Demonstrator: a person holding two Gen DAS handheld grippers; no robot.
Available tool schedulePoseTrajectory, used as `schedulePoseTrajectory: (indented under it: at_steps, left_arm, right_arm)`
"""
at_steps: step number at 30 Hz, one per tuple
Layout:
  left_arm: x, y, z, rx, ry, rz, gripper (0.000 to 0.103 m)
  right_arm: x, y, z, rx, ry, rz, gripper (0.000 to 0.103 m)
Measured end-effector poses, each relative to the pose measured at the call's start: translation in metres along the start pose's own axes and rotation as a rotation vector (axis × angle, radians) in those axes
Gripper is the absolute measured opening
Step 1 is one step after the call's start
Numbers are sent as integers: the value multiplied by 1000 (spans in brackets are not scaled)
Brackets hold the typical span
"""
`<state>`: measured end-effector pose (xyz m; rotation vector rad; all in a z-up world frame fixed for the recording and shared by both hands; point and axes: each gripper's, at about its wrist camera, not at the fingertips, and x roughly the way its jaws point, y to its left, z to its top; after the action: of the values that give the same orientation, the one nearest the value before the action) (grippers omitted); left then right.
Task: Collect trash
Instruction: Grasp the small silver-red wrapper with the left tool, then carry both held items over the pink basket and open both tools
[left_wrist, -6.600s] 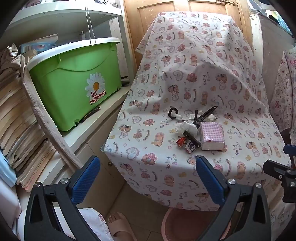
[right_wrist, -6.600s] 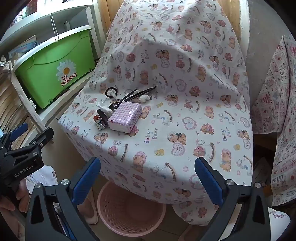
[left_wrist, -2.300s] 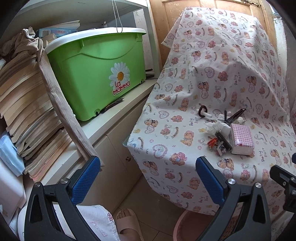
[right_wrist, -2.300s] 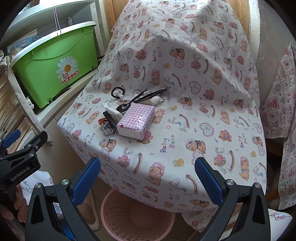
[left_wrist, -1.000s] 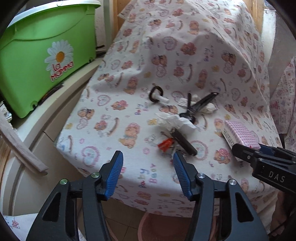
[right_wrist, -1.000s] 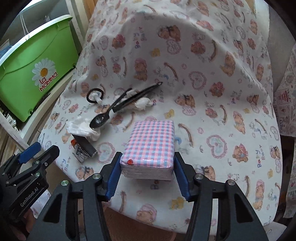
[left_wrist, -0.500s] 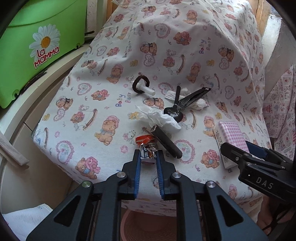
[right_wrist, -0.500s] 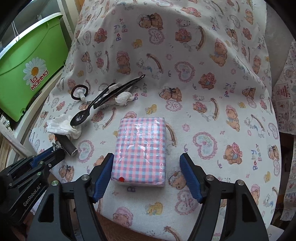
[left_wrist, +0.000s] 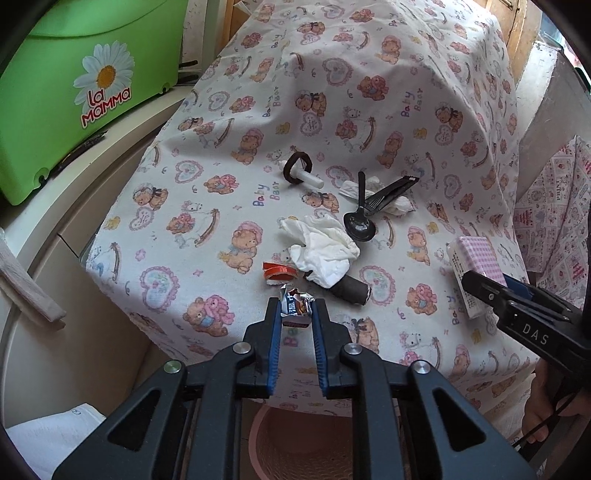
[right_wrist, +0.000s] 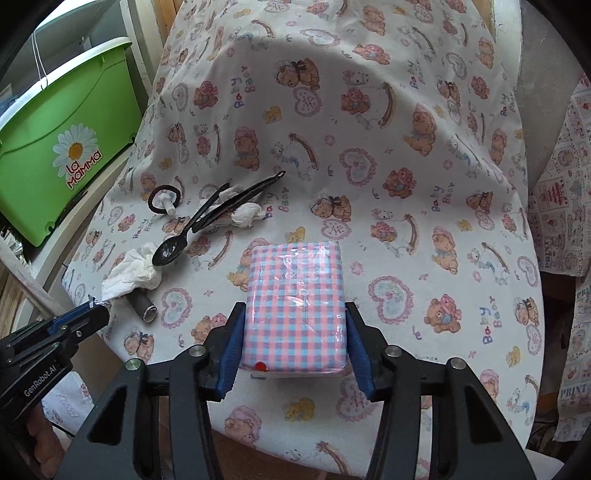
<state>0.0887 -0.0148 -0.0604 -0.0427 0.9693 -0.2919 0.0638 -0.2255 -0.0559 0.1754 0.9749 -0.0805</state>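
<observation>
My left gripper (left_wrist: 294, 312) is shut on a small foil snack wrapper (left_wrist: 294, 305) at the near edge of the bear-print cloth (left_wrist: 207, 206). A red wrapper scrap (left_wrist: 279, 272), a crumpled white tissue (left_wrist: 321, 249) and a dark tube (left_wrist: 351, 291) lie just beyond it. My right gripper (right_wrist: 293, 328) is shut on the pink-and-blue checked tissue pack (right_wrist: 295, 295), which rests on the cloth. The pack also shows in the left wrist view (left_wrist: 472, 266).
A black spoon (left_wrist: 360, 221) and fork (left_wrist: 391, 192) lie on another tissue (left_wrist: 399, 206). A black hair tie on a white peg (left_wrist: 299, 173) lies behind. A pink basket (left_wrist: 306, 443) stands on the floor below. A green bin (left_wrist: 74, 81) stands at the left.
Both grippers came in close to the cloth. The left one shut on the foil wrapper. The right one closed from open onto the sides of the checked pack.
</observation>
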Motion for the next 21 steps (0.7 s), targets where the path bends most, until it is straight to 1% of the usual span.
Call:
schedulePoseTrajectory:
  at_steps: [2, 4, 9, 13, 16, 18, 21]
  left_arm:
    - [-5, 2, -3, 5, -10, 4, 15]
    - [-9, 4, -6, 5, -16, 6, 15]
    - [-23, 3, -9, 20, -59, 0, 15]
    - [-36, 2, -16, 25, -103, 3, 16]
    - [-39, 1, -24, 21, -94, -7, 16]
    - [-41, -1, -30, 35, -84, 4, 16]
    - [-41, -3, -39, 53, -57, 24, 16]
  right_arm:
    - [-2, -1, -3, 1, -1, -4, 53]
    - [-6, 0, -5, -2, -6, 12, 53]
    - [-23, 11, -10, -41, -49, 18, 53]
    - [-36, 18, -15, -34, -56, 62, 53]
    - [-47, 26, -22, -53, -75, 71, 53]
    - [-53, 32, -27, -64, -77, 73, 53]
    - [-63, 39, -38, -59, -66, 134, 53]
